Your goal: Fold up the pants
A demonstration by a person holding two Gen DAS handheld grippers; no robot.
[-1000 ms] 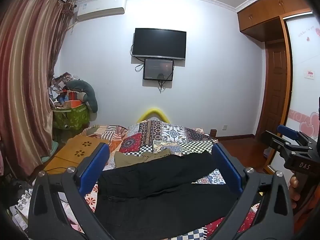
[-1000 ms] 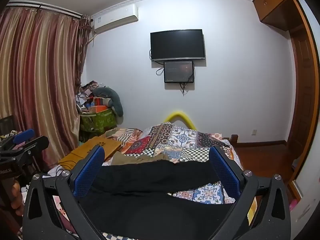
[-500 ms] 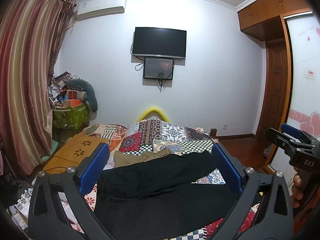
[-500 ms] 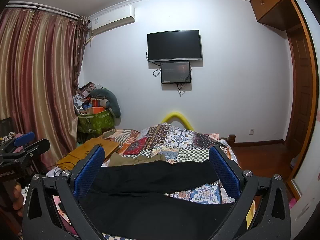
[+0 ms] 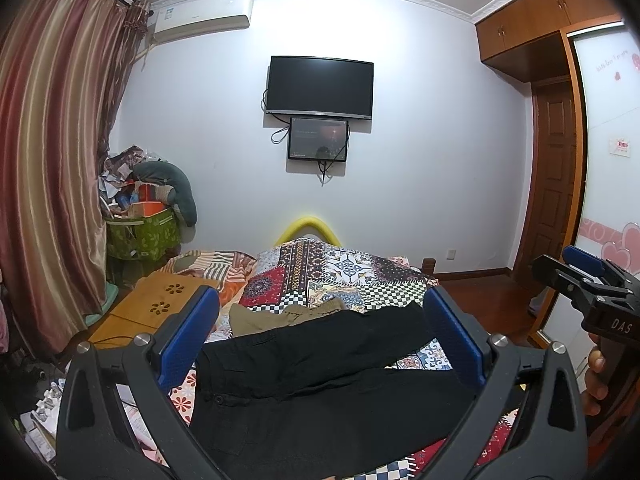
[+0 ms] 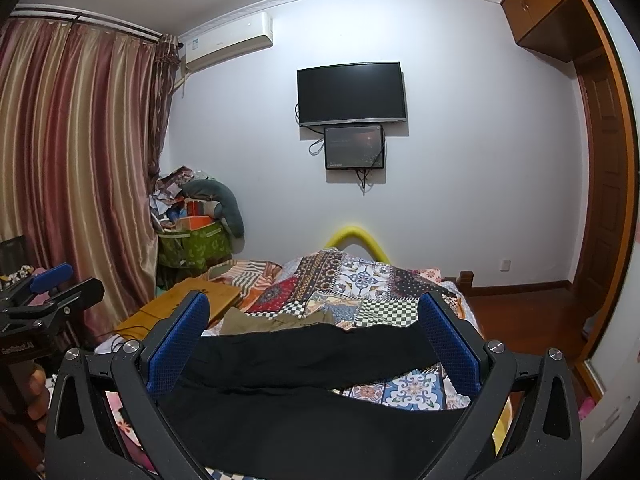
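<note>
Two grippers held above black pants (image 5: 320, 384), jaws spread wide, grasping nothing: left gripper (image 5: 320, 344), right gripper (image 6: 314, 342). Pants spread flat across patchwork bedspread (image 5: 340, 272), legs splayed toward the right, waistband at left. Olive garment (image 5: 280, 314) just beyond. Wall-mounted TV (image 5: 320, 86) straight ahead.

"DAS" on the right claw (image 5: 582, 276); other lettering unreadable.
</note>
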